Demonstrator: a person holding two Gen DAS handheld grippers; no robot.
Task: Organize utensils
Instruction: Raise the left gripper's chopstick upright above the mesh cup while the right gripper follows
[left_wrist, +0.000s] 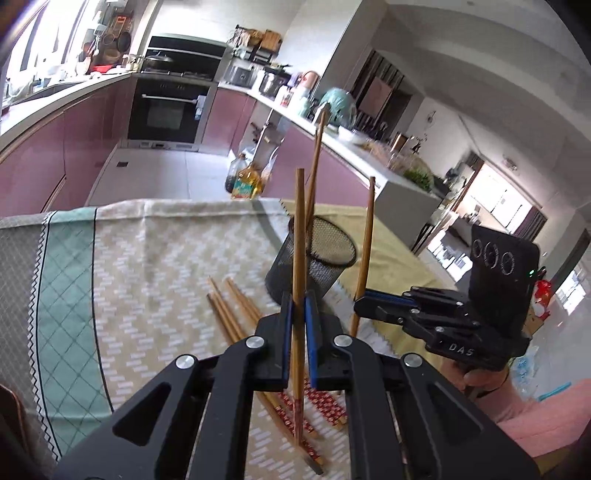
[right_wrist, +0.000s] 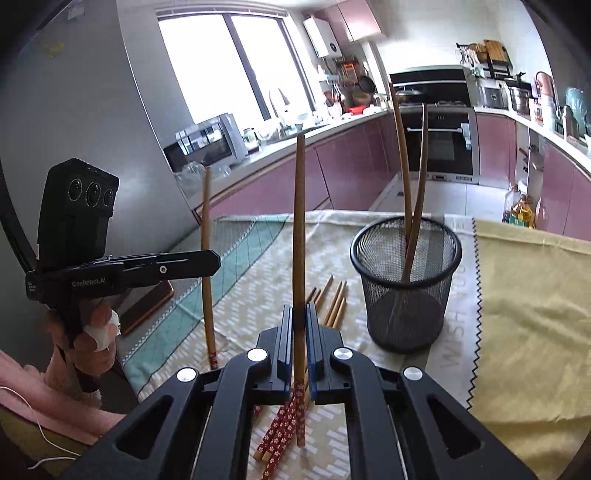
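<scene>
My left gripper (left_wrist: 298, 299) is shut on a wooden chopstick (left_wrist: 298, 240), held upright above the cloth. My right gripper (right_wrist: 299, 312) is shut on another upright chopstick (right_wrist: 298, 221) with a red flowered lower end. Each view shows the other tool from the side: the right gripper (left_wrist: 357, 307) with its chopstick (left_wrist: 365, 240), the left gripper (right_wrist: 217, 263) with its chopstick (right_wrist: 206, 236). A black mesh cup (right_wrist: 406, 291) stands just beyond, right of centre, with two chopsticks (right_wrist: 404, 166) leaning in it. Several loose chopsticks (right_wrist: 334, 299) lie on the cloth below both grippers.
A patterned tablecloth (left_wrist: 147, 258) covers the table and a yellow cloth (right_wrist: 528, 314) lies to the right of the cup. A dark flat object (right_wrist: 147, 306) rests near the table's left edge. Oil bottles (left_wrist: 245, 181) stand on the floor beyond the table's far edge.
</scene>
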